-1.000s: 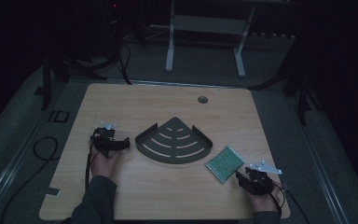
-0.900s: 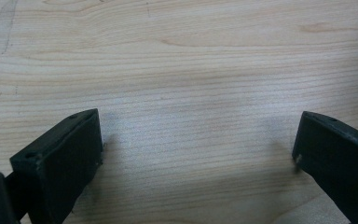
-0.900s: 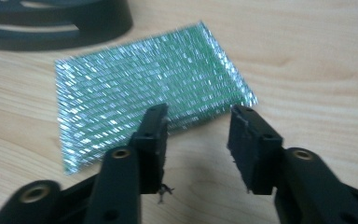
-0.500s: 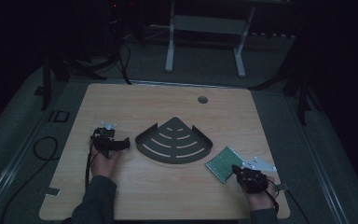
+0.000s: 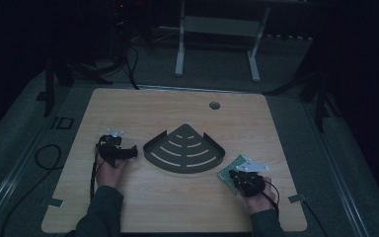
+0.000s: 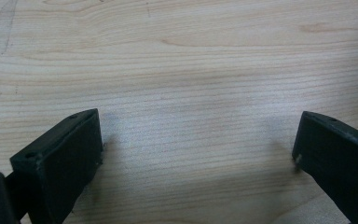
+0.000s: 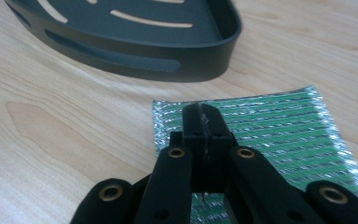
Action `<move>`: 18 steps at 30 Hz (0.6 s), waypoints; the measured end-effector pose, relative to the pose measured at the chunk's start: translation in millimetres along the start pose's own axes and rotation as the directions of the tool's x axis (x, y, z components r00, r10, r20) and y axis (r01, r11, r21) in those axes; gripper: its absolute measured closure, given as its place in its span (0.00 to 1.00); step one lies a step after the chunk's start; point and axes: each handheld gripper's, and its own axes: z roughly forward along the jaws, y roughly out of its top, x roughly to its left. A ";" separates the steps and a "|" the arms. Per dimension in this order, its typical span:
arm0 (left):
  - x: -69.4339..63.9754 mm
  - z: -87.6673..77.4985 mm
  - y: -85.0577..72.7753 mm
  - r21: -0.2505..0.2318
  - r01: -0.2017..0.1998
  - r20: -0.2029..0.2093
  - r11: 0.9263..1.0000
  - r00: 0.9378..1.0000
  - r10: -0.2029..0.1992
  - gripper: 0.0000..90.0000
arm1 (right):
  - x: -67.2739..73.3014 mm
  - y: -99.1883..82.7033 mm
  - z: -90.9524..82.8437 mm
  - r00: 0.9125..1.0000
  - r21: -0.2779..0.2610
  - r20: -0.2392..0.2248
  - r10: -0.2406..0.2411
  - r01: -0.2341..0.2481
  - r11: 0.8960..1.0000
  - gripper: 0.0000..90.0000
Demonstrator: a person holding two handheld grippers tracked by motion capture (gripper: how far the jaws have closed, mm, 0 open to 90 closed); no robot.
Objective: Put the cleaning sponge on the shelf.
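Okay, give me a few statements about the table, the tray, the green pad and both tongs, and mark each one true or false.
1. The left tongs are open over bare wood. True.
2. The right tongs are spread wide. False: their jaws are shut together, over the green pad.
3. The green pad lies inside the dark tray. False: it lies on the table beside the tray.
4. The tray has slots in its floor. True.
5. The tray is stacked on the pad. False: they sit apart.
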 end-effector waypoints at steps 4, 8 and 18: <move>0.0 0.0 0.0 0.000 -0.001 0.000 1.000 1.000 0.001 0.02 | 2.5 2.3 11.4 1.000 0.022 -0.009 -0.009 0.009 1.000 1.00; 0.0 0.0 0.0 0.000 0.000 0.000 1.000 1.000 0.000 0.02 | 2.5 2.8 17.9 1.000 0.040 -0.014 -0.004 0.004 0.999 1.00; 0.0 0.0 0.0 0.000 0.000 0.000 1.000 1.000 0.000 0.02 | 1.3 0.0 17.6 1.000 0.056 -0.031 0.000 0.001 0.998 1.00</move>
